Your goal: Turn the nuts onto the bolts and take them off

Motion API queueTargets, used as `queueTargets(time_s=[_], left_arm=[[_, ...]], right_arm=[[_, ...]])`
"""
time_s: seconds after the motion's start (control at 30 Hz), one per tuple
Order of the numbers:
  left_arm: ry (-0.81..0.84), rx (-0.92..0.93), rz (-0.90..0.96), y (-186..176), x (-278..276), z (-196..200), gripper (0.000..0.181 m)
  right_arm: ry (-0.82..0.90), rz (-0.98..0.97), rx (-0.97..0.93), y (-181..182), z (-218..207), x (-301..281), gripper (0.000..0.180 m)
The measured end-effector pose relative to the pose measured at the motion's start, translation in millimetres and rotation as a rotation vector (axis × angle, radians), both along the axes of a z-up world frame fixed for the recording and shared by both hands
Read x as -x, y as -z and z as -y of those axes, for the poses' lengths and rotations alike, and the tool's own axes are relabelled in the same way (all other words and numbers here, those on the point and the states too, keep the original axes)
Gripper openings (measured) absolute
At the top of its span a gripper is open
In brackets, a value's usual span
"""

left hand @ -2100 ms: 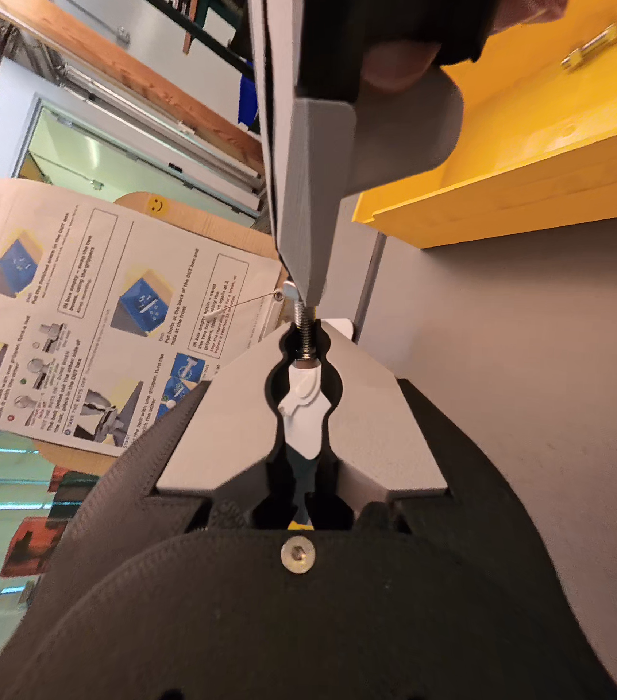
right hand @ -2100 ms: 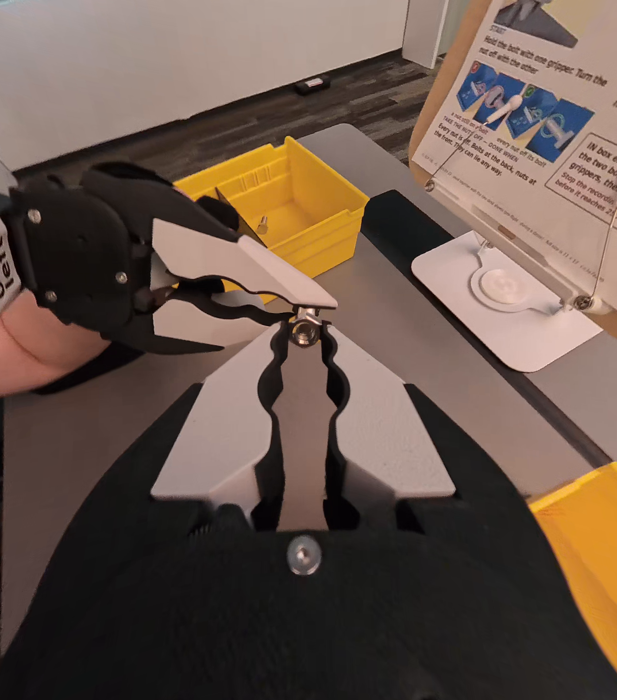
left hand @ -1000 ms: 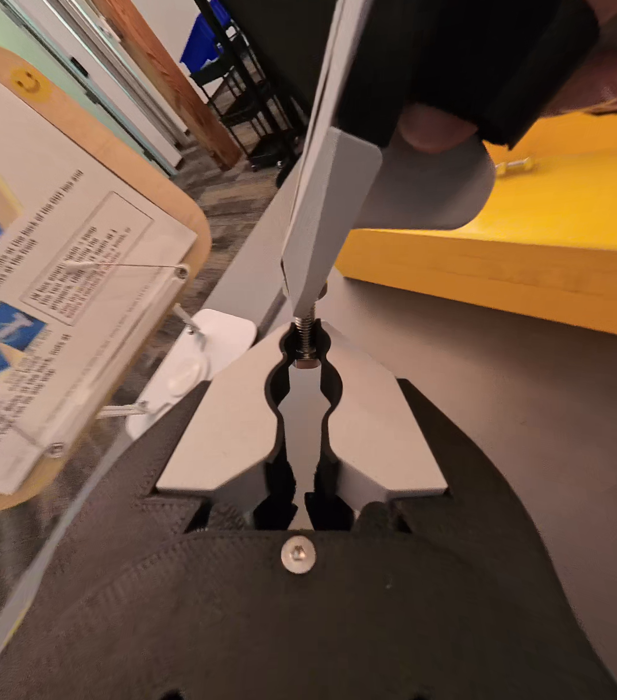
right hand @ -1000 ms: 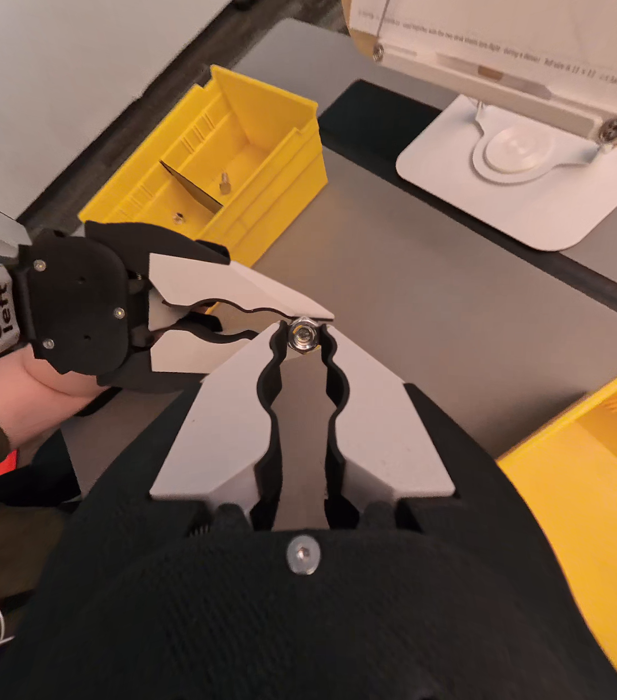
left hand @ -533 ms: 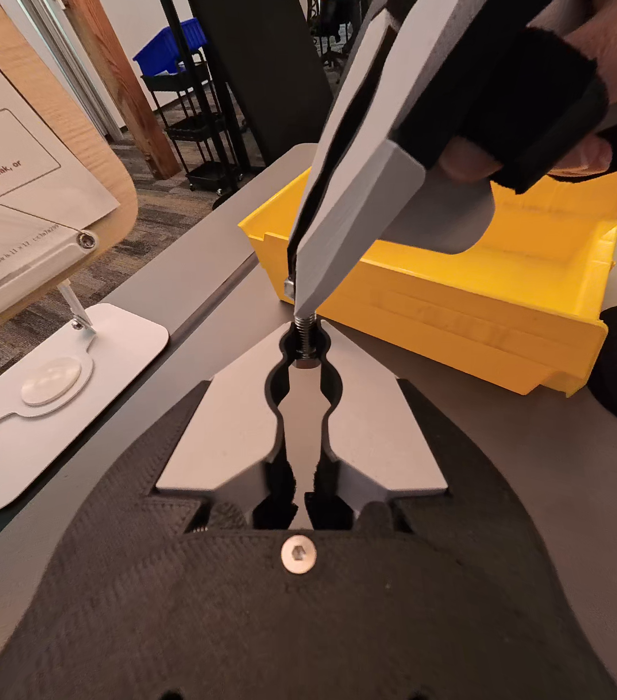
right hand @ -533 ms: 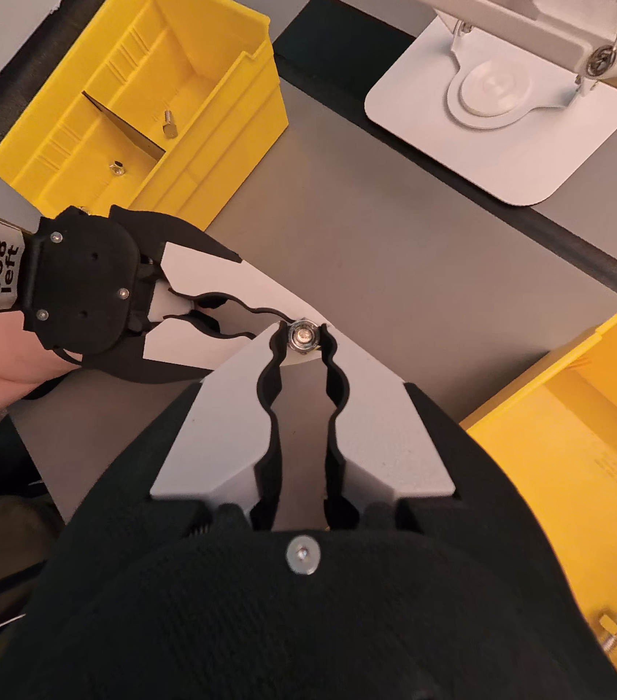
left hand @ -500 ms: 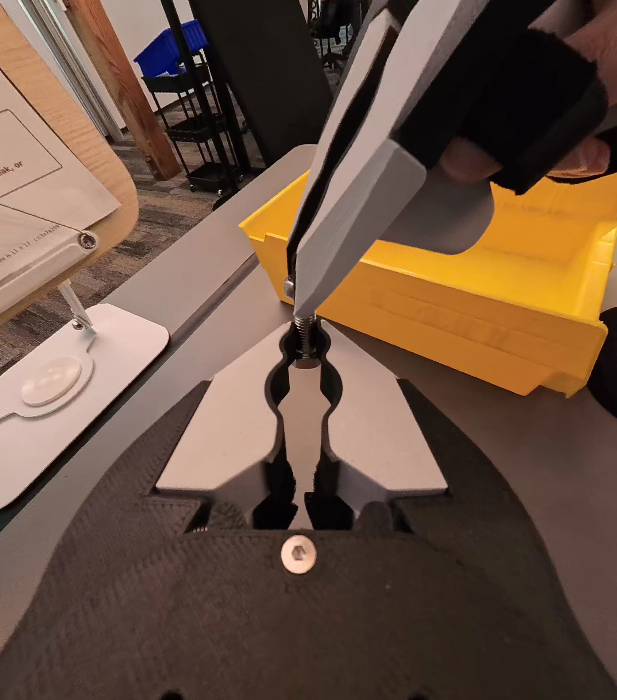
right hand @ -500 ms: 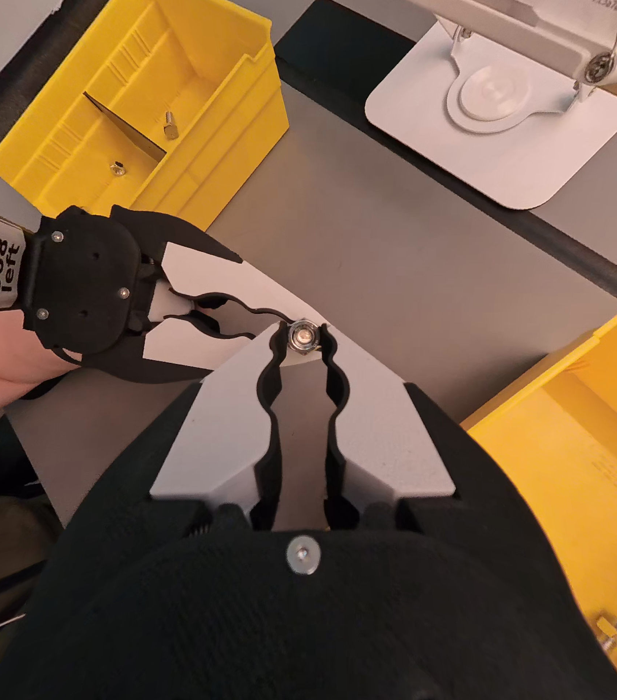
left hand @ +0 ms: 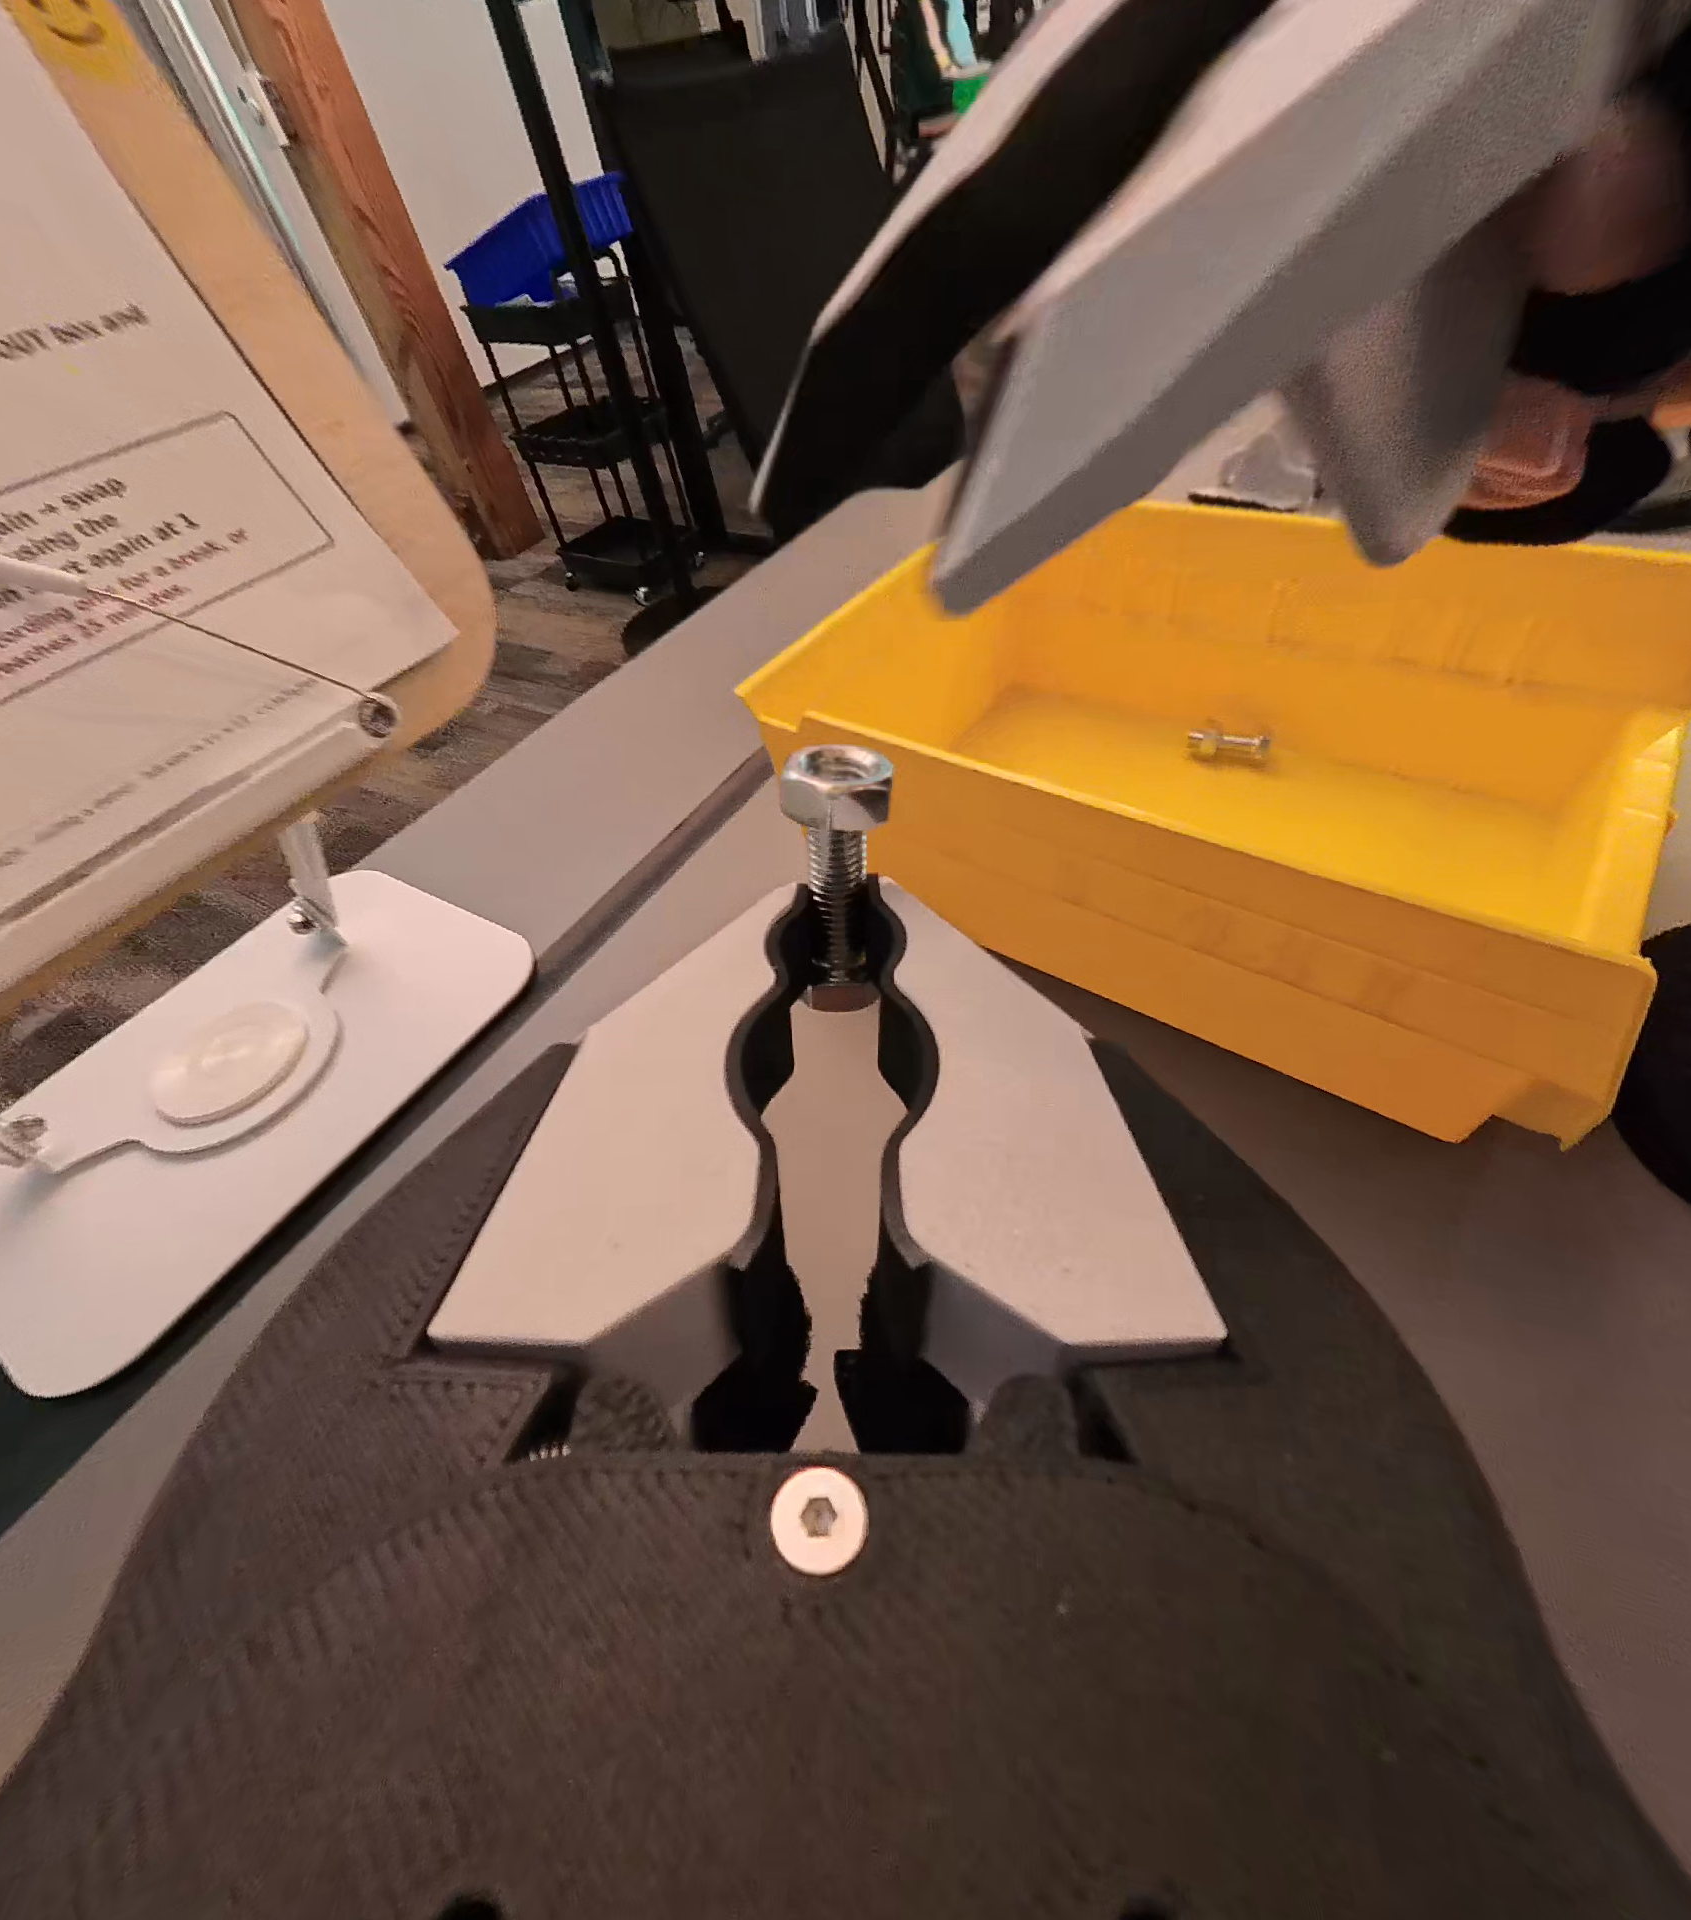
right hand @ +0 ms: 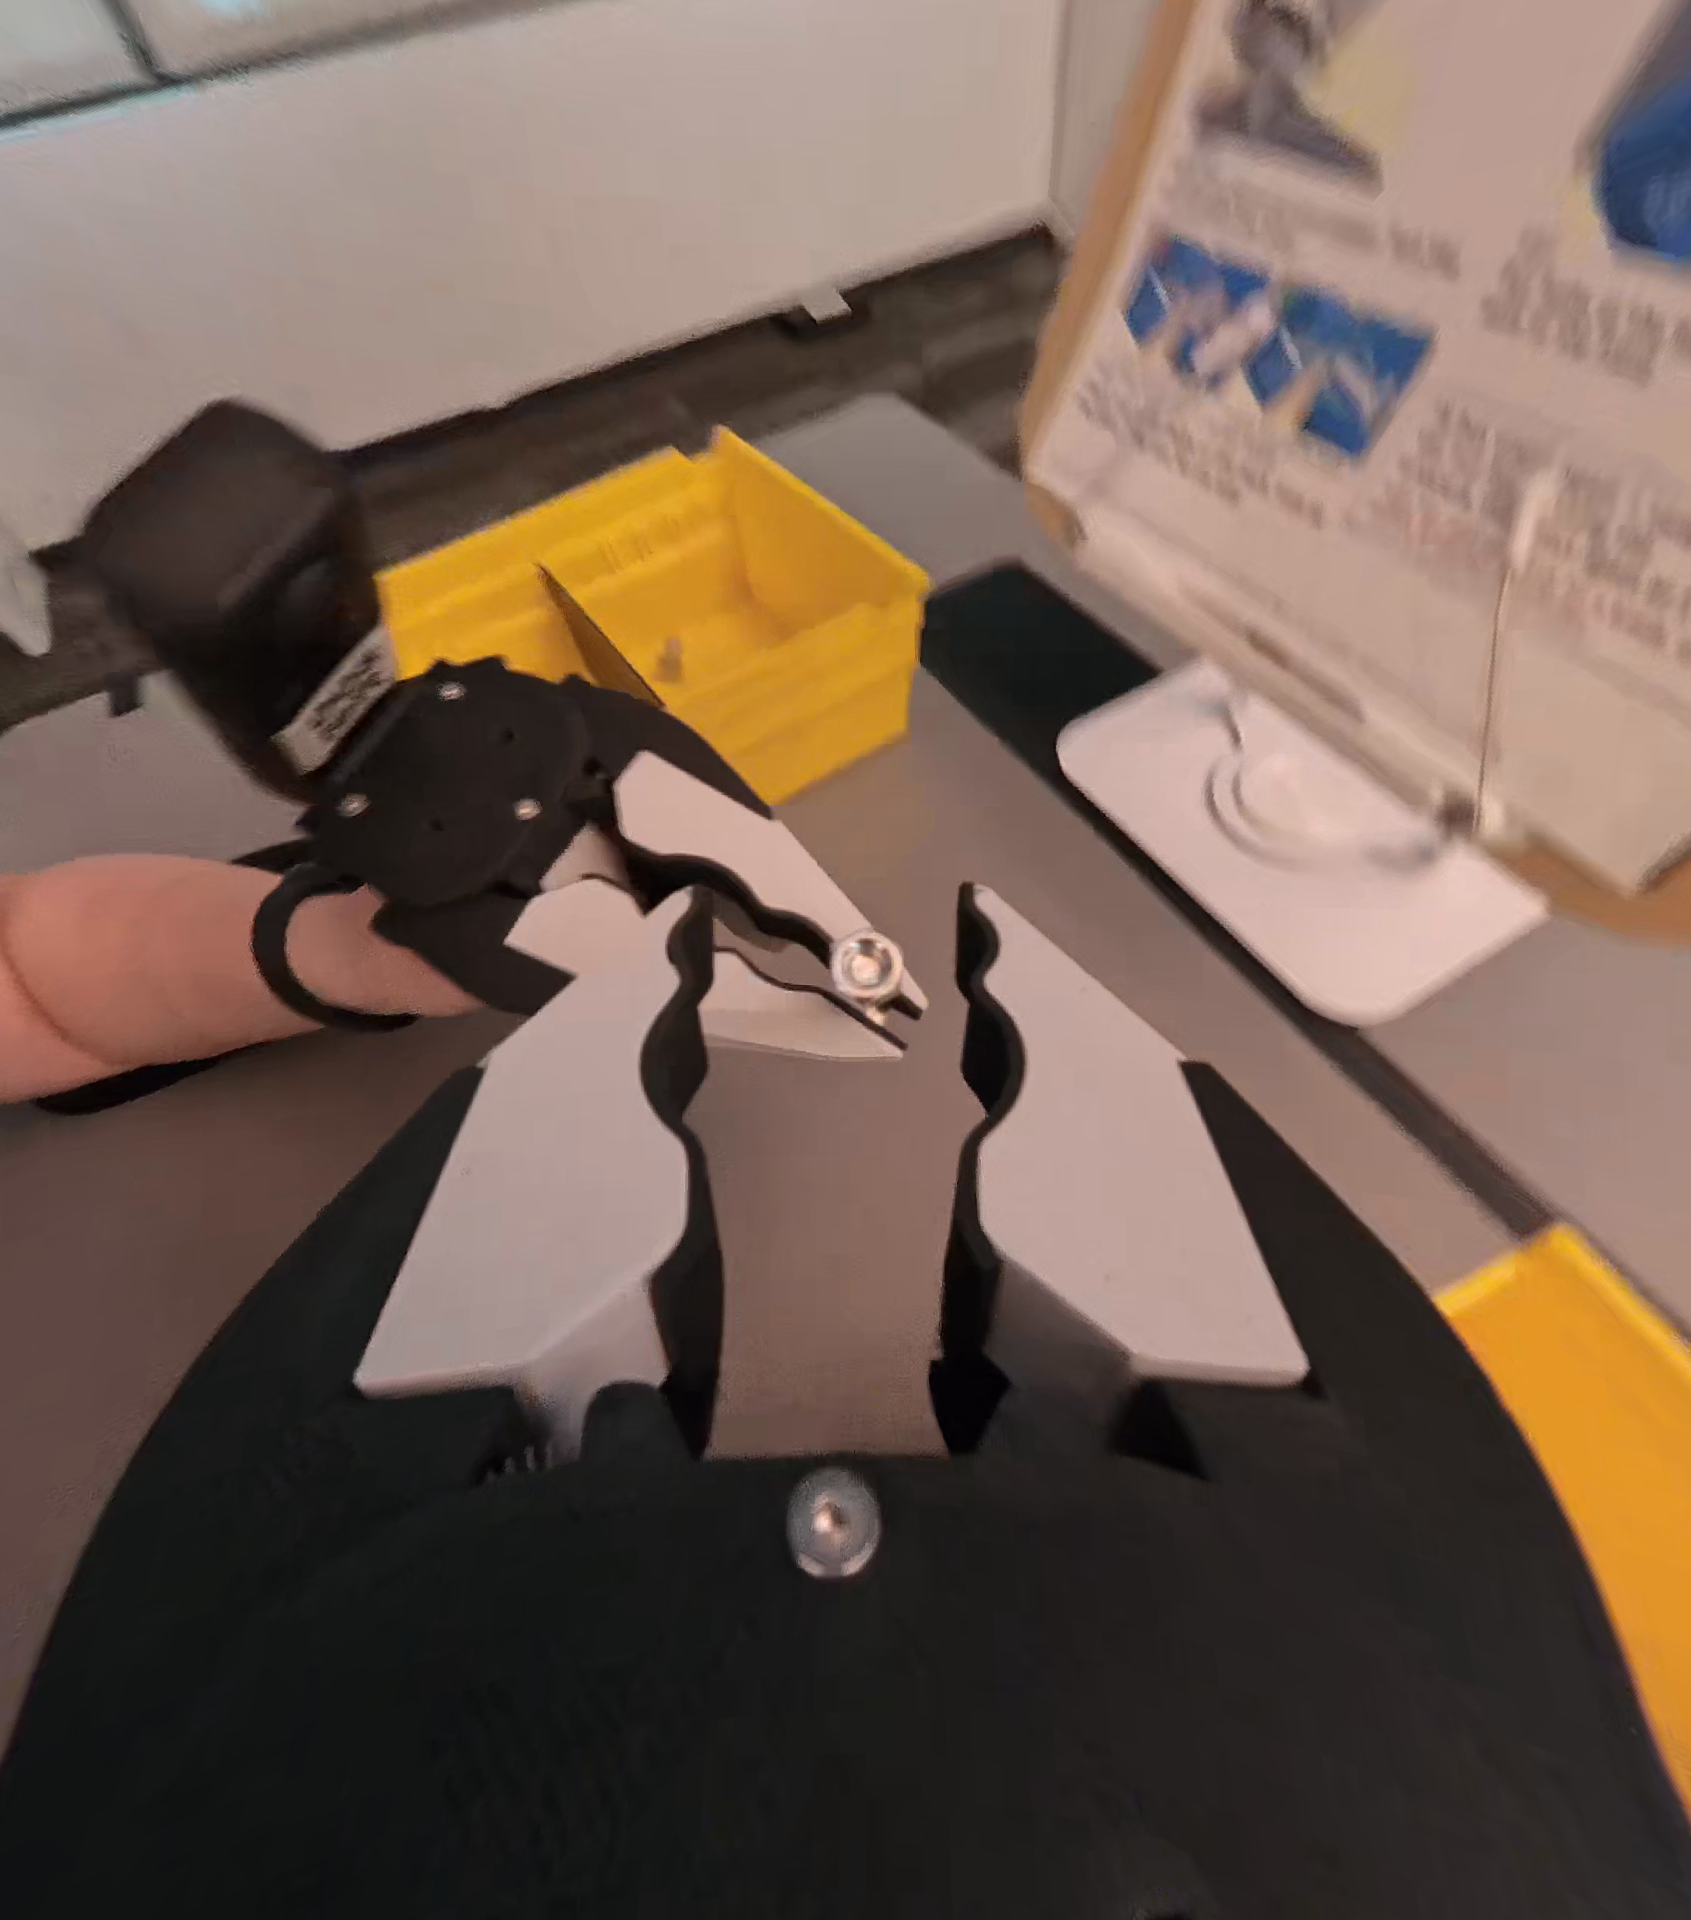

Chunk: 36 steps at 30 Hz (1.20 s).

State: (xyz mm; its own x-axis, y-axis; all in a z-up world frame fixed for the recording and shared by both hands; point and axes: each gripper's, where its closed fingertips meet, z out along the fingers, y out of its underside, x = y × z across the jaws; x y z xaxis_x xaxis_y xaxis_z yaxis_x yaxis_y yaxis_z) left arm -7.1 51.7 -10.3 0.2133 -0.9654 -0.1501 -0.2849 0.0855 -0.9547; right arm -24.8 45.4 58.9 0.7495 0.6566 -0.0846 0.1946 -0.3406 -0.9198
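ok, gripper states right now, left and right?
Left gripper: closed on the bolt, nut at its tip.
Right gripper: open, holding nothing.

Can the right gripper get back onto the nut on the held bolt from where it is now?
Probably yes: the right gripper is open, and the nut stands clear above the left gripper.

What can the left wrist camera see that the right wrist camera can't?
Only the left wrist view shows the silver bolt's threaded shank and a second small bolt lying in the wide yellow plastic bin. Only the right wrist view shows the divided yellow bin and the open right gripper. Both show the silver hex nut on the bolt held by the shut left gripper.
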Motion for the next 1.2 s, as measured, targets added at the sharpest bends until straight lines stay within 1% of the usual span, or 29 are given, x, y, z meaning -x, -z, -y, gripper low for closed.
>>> queueTargets(time_s=[0.03,0.1,0.2,0.33,0.7,0.73,0.77,0.87,0.93,0.97,1.07,1.2], left_arm=[[-0.006,0.000,0.013,-5,3,-3,0.007],[-0.010,0.007,0.045,-17,9,-6,0.007],[-0.002,0.016,0.080,-32,16,-7,0.007],[0.002,0.001,0.107,-45,21,-5,0.007],[-0.004,-0.015,0.125,-55,26,-6,0.007],[-0.007,-0.017,0.125,-55,27,-6,0.007],[-0.010,-0.021,0.125,-56,27,-7,0.007],[-0.014,-0.027,0.127,-57,28,-7,0.007],[-0.012,-0.027,0.129,-58,29,-7,0.007],[-0.011,-0.026,0.130,-58,28,-6,0.007],[-0.012,-0.031,0.130,-59,28,-6,0.007],[-0.018,-0.029,0.132,-59,29,-8,0.007]], right_arm=[[-0.051,0.014,-0.074,-7,3,3,0.049],[-0.085,0.071,-0.189,-13,4,4,0.053],[-0.161,0.075,-0.268,-18,10,14,0.056],[-0.207,-0.002,-0.262,-20,11,26,0.060],[-0.244,0.047,-0.237,-9,13,38,0.059],[-0.247,0.054,-0.236,-8,14,38,0.058],[-0.250,0.062,-0.232,-8,15,37,0.052],[-0.260,0.046,-0.229,-10,17,38,0.045],[-0.218,0.045,-0.240,-12,12,33,0.047],[-0.208,0.043,-0.248,-13,10,33,0.052],[-0.228,0.044,-0.247,-11,11,38,0.061],[-0.253,0.077,-0.265,-10,16,43,0.060]])
